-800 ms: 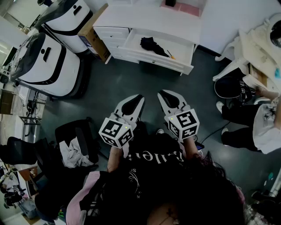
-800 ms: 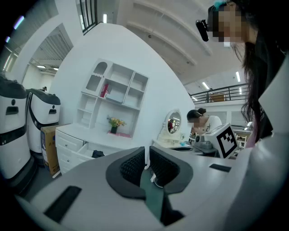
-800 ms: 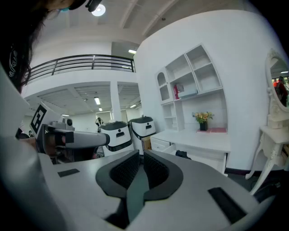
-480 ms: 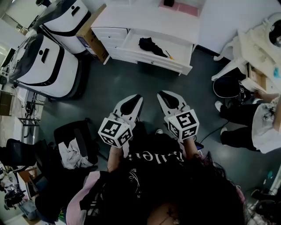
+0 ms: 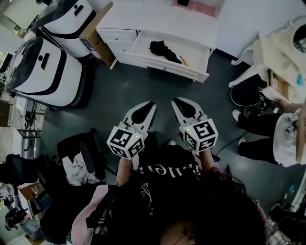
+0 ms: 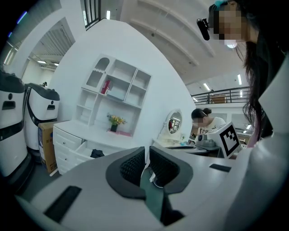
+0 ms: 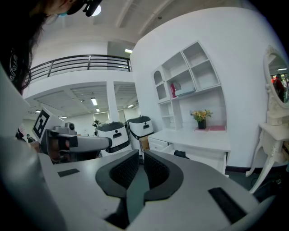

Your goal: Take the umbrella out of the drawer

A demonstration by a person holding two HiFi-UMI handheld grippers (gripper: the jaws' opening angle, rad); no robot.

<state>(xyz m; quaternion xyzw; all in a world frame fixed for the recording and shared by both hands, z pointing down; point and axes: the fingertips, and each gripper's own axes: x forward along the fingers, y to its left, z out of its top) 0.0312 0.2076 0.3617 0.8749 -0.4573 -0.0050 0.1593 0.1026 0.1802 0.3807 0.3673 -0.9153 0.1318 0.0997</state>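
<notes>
Left fingers: on my feed the left gripper (image 6: 146,153) has its two ribbed black fingers (image 6: 132,167) brought together. Only a hairline shows between them and nothing is clamped. It hangs in the air over the dark floor (image 5: 119,91).
Right fingers: the right gripper (image 7: 141,158) reads the same to me, with its fingers together and empty. In the head view it sits just beside the left one, both pointing toward the dresser.
Umbrella: the black folded umbrella (image 5: 164,49) lies slanted in the open drawer (image 5: 165,66) of the white dresser (image 5: 162,21). A small orange thing (image 5: 184,61) lies at its right end. Both grippers are well apart from it.
Dresser top: I see a pink mat (image 5: 198,7) at the back of the surface. In the gripper views a pot of yellow flowers (image 7: 201,118) stands there under open white shelves (image 6: 115,90).
Around: two white-and-black machines (image 5: 48,67) and a cardboard box (image 5: 98,36) stand left of the dresser. A seated person (image 5: 282,139) is off to the right by a white stand with an oval mirror (image 6: 174,124).
Markings: each gripper's cube (image 5: 125,141) carries black-and-white square markers.
Writing: there is white lettering (image 5: 167,170) on the wearer's black shirt, but it is too warped for me to read. A red book (image 6: 106,86) on the shelves is too small to show a title.
</notes>
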